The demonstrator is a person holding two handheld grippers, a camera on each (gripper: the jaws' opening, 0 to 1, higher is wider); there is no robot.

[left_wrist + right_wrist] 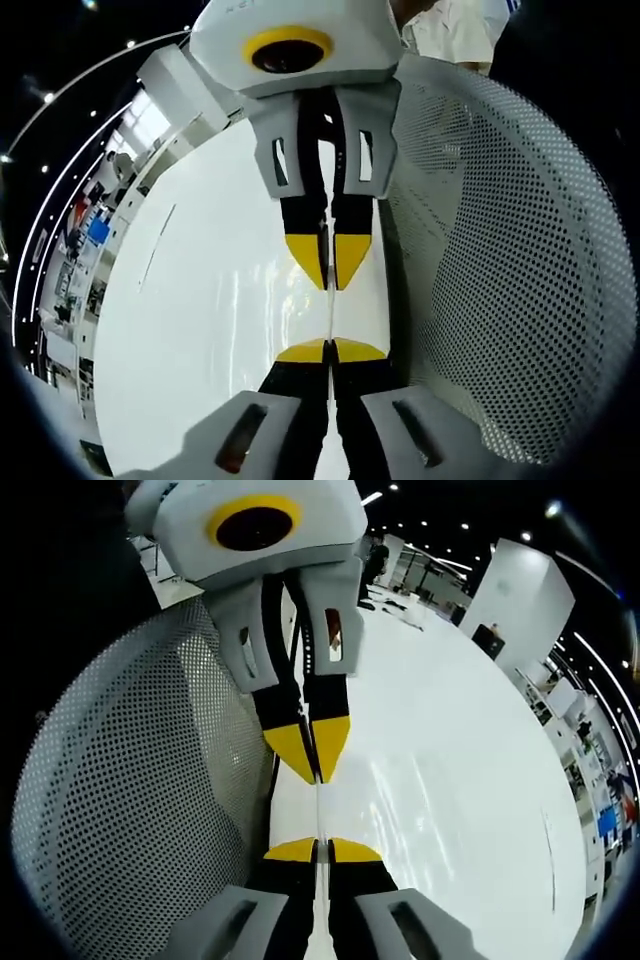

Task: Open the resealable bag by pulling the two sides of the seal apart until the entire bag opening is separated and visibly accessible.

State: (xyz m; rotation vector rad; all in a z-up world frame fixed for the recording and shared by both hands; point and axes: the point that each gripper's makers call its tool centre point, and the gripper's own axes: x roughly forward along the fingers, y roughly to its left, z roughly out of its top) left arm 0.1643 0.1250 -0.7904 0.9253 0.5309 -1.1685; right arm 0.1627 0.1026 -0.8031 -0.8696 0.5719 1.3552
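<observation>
While both hand-held grippers (pixel 329 350) (pixel 317 851) pinch the clear bag (pixel 330 310), a white table (pixel 200 330) gleams beneath.

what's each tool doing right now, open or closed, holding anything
Left tool: closed, pinching the thin edge of the clear bag.
Right tool: closed on the same bag edge, tip to tip with the left tool.

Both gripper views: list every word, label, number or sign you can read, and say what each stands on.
None can be read.
Faint raised marks on top of the right gripper's white housing: too small to read.
Coloured panels along the far wall in both views: blurred.
Bag: only a dot pattern, no print.
Left gripper: no lettering.
</observation>
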